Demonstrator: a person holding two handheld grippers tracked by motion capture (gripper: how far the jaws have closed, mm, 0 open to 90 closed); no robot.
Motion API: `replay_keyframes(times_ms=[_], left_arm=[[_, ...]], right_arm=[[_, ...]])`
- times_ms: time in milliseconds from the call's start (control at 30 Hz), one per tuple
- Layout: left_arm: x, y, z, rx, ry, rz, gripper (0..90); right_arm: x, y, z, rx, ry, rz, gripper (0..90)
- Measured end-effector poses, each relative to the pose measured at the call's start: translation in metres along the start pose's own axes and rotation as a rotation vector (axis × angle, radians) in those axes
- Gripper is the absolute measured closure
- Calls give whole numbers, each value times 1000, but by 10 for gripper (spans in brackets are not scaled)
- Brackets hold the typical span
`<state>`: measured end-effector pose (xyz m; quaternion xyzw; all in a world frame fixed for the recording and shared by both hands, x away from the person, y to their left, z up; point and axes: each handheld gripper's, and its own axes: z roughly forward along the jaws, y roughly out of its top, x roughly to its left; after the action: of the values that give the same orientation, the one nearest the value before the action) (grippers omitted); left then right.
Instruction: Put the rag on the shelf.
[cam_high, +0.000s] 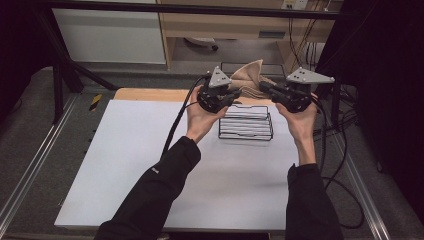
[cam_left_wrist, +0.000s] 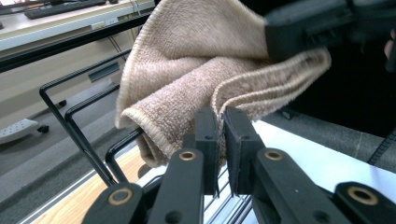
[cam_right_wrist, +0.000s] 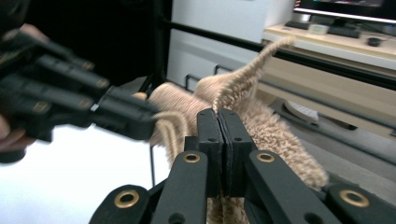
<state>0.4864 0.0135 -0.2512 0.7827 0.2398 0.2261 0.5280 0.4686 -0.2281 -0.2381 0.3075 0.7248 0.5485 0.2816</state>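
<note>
Towel (cam_high: 251, 76) hangs in the air over the far edge of the wire rack (cam_high: 246, 123) on the desk (cam_high: 125, 165), stretched btwn both hands. Left hand-held gripper (cam_high: 239, 94) pinches a folded edge w/ jaws nearly together; right hand-held gripper (cam_high: 262, 88) jaws pressed tight on another fold.

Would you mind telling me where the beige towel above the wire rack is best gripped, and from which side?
Grip the beige towel on its corded hem, probably from each end towards the middle. It hangs bunched over the wire rack, and the hem is the firmest, thinnest fold. The left gripper and right gripper already pinch it there, jaws closed on the edge.
</note>
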Motion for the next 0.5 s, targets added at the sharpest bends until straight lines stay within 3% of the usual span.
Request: replay_keyframes(times_ms=[167,300,500], left_arm=[[0,0,2,12,-8,-12,837],[2,1,0,16,-28,-51,813],[4,18,-11,-36,-18,-85,692]], right_arm=[[3,-8,-1,-4,27,-17,845],[4,-12,0,8,21,-28,870],[6,-14,0,37,5,-66,885]])
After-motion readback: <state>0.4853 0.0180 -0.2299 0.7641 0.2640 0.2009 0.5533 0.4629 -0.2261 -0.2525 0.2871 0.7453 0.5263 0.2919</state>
